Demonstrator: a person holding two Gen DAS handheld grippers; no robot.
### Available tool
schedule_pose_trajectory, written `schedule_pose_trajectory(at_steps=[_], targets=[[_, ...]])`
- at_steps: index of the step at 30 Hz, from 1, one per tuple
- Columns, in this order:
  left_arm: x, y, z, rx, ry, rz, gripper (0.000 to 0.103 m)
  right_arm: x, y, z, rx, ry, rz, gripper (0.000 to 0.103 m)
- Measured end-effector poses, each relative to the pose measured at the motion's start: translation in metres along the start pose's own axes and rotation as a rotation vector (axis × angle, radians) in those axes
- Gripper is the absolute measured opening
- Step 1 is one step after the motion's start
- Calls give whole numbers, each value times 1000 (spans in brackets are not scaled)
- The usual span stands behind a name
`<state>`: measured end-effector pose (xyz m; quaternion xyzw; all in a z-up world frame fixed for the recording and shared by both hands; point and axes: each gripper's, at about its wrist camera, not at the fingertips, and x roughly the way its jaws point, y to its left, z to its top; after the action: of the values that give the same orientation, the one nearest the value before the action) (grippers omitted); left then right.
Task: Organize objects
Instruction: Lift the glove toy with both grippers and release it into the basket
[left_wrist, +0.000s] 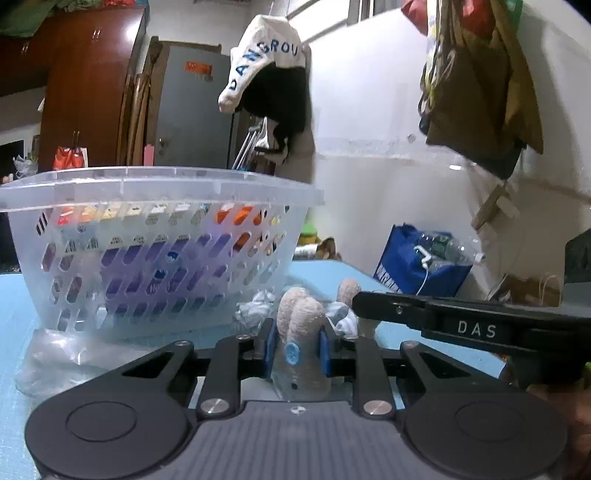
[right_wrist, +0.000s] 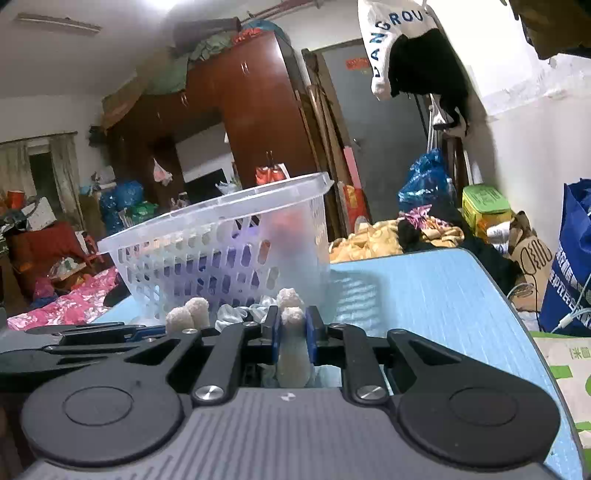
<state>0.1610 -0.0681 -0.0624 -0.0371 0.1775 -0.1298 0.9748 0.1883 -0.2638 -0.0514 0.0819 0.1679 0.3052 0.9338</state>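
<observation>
A beige plush toy (left_wrist: 301, 321) with a blue button lies on the light blue table (left_wrist: 14, 314) in front of a clear plastic basket (left_wrist: 159, 236). My left gripper (left_wrist: 297, 345) is shut on one fuzzy limb of the toy. My right gripper (right_wrist: 292, 328) is shut on another limb of the plush toy (right_wrist: 291, 343). The right gripper's arm (left_wrist: 461, 325) crosses the left wrist view from the right. The basket (right_wrist: 229, 251) holds purple and orange items behind its perforated wall. The toy's body is mostly hidden by the grippers.
A crumpled clear plastic bag (left_wrist: 55, 354) lies at the basket's near left corner. A blue bag with bottles (left_wrist: 421, 266) stands past the table's right edge. Clothes hang on the white wall (left_wrist: 369, 110). A cluttered bed (right_wrist: 391, 236) and wardrobe (right_wrist: 251, 110) stand behind.
</observation>
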Motion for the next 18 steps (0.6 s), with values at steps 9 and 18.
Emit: schedule_pose_trajectory(at_steps=[9, 18], targets=[[-13, 5, 0, -11, -66, -19, 25, -6, 8, -1, -34, -64, 14, 15], [-28, 12, 4, -14, -109, -47, 23, -12, 18, 5, -43, -91, 27, 15]])
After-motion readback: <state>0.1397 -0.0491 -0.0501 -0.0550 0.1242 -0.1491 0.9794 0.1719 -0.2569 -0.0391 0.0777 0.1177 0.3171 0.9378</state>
